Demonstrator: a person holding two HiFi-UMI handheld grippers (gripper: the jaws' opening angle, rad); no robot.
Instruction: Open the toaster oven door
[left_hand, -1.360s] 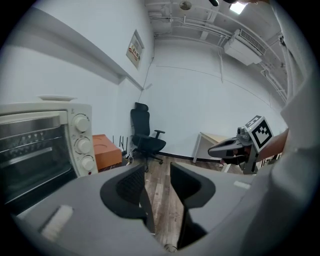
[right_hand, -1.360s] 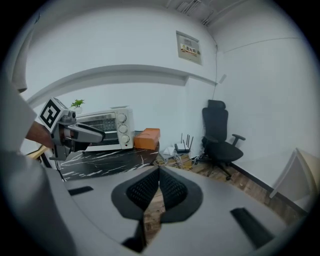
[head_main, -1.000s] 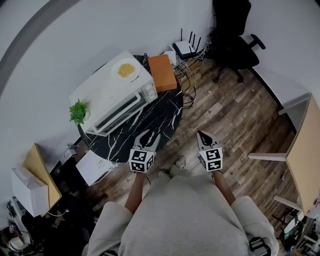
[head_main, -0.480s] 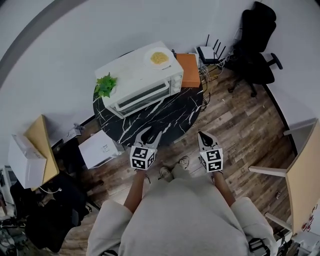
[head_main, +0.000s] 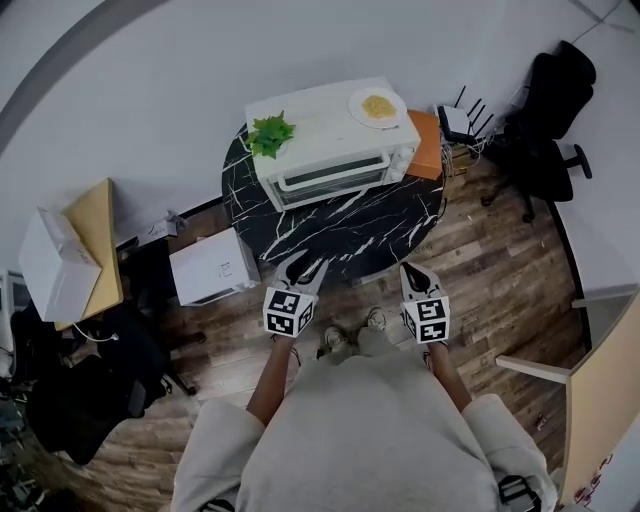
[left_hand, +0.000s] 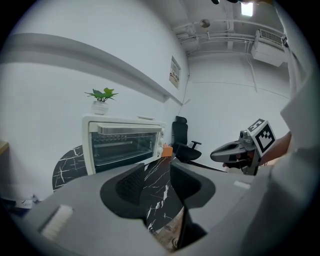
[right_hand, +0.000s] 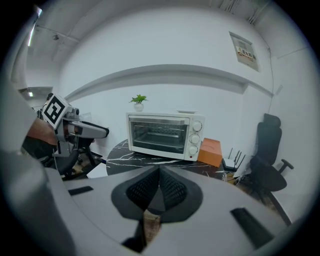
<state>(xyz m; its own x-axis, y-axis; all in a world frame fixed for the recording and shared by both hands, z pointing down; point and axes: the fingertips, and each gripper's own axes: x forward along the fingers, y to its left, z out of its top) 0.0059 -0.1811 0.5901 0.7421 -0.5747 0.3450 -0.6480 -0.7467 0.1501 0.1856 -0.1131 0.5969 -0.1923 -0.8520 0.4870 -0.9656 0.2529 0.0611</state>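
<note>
Toaster oven sat at back of the round surface, door shut, facing the person. Left tongs spread, empty; right tongs pinched together, empty. Both hung short of the surface, probably lining up.

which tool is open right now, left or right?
The left tool: its jaws stand apart with nothing between them. The right tool has its jaws closed together, also empty.

Both forearms reach out in front of the body, side by side. The left gripper has its jaws apart and empty; the right gripper has its jaws pressed together.
</note>
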